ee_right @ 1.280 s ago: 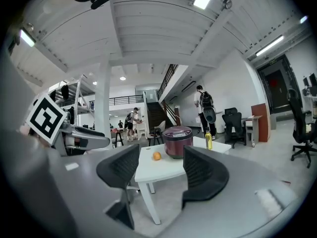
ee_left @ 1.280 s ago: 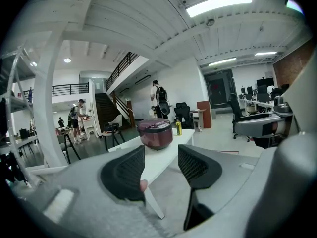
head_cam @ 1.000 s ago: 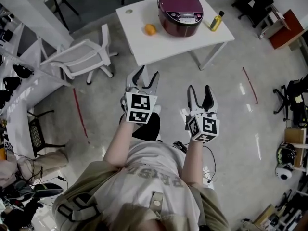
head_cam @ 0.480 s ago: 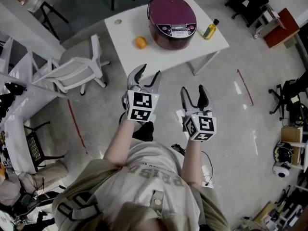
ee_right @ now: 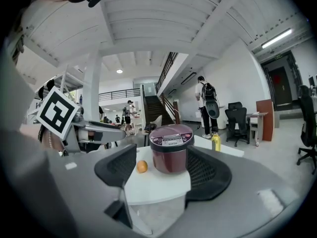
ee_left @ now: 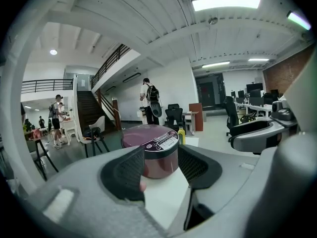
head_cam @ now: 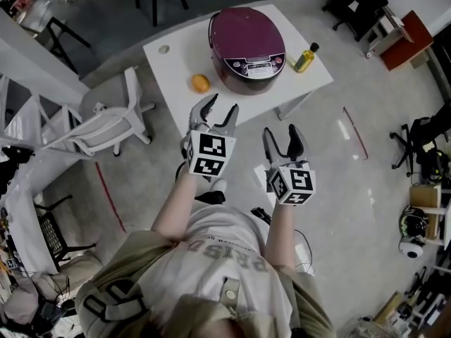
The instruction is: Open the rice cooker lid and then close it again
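Note:
A maroon rice cooker (head_cam: 248, 39) with its lid down stands on a white table (head_cam: 176, 58), ahead of both grippers. In the left gripper view the rice cooker (ee_left: 151, 150) shows between the jaws but far beyond them. The right gripper view has the rice cooker (ee_right: 171, 148) in the same way. My left gripper (head_cam: 218, 109) is open and holds nothing, just short of the table's near edge. My right gripper (head_cam: 282, 134) is also open and empty, a little further back over the floor.
An orange (head_cam: 200, 83) lies left of the cooker and a yellow oil bottle (head_cam: 304, 58) stands to its right. A white office chair (head_cam: 106, 122) is left of the table. Dark chairs and a red cabinet (head_cam: 405, 37) stand at the right. People stand far off.
Both grippers have moved forward toward the table. The table and cooker now sit lower and nearer in the head view. Jaws look unchanged.

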